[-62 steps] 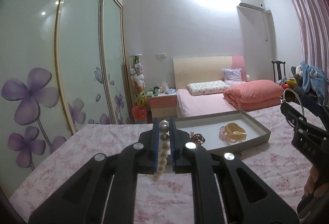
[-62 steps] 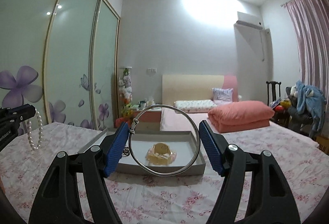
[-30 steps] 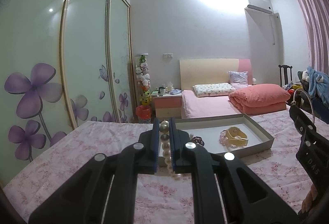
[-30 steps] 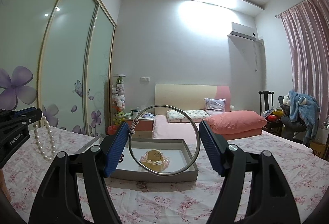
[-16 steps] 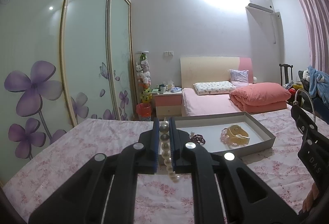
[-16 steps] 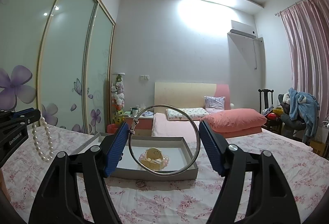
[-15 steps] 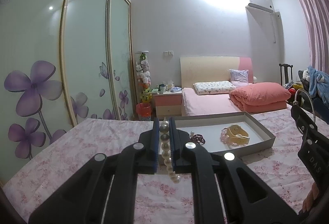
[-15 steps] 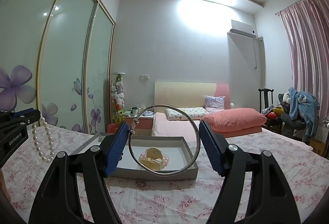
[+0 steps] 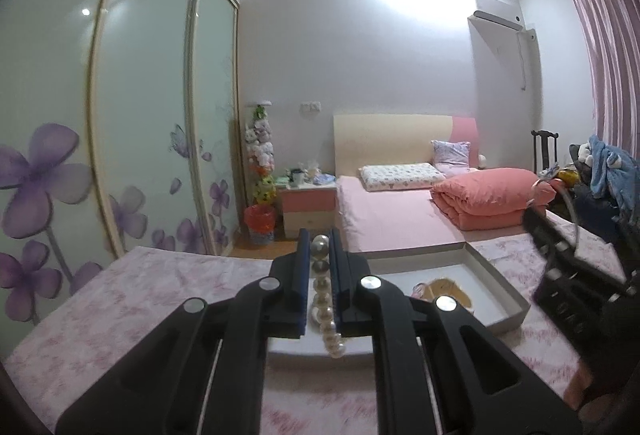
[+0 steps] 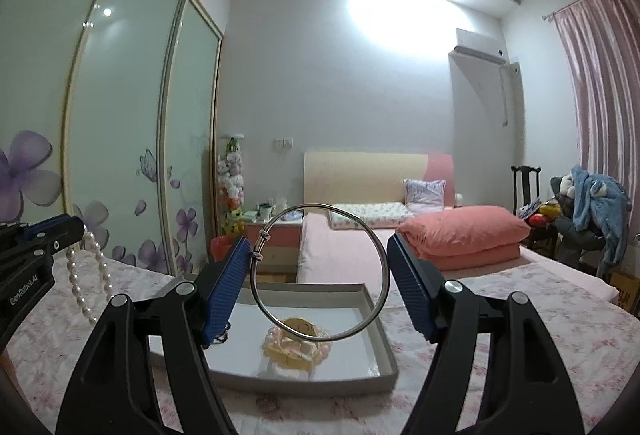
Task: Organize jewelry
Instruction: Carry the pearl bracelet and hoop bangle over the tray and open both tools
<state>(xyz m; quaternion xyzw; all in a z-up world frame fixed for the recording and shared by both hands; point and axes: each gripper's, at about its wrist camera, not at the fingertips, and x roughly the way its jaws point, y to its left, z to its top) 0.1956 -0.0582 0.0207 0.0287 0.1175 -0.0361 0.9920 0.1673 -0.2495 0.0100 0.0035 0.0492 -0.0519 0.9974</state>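
My left gripper [image 9: 320, 247] is shut on a pearl bracelet [image 9: 326, 299] that hangs between its blue pads, above the near left edge of a shallow grey tray [image 9: 508, 299]. The bracelet also shows in the right wrist view [image 10: 90, 283] hanging from the left gripper [image 10: 60, 227]. My right gripper [image 10: 320, 271] is shut on a large silver bangle [image 10: 384, 275], held upright over the tray [image 10: 376, 319]. In the tray lie a pink bead bracelet with a yellow piece [image 10: 298, 345] and a dark bead item [image 10: 222, 339], partly hidden.
The tray sits on a pink floral cloth [image 10: 500, 335]. Behind are a bed with a folded pink quilt [image 10: 460, 231], a nightstand [image 9: 308, 203], sliding wardrobe doors [image 9: 120, 115] at left and a chair with clothes [image 10: 588, 211] at right.
Both grippers have moved forward and down, closer over the tray. The right gripper now shows nearer in the left wrist view. Each still holds its piece.
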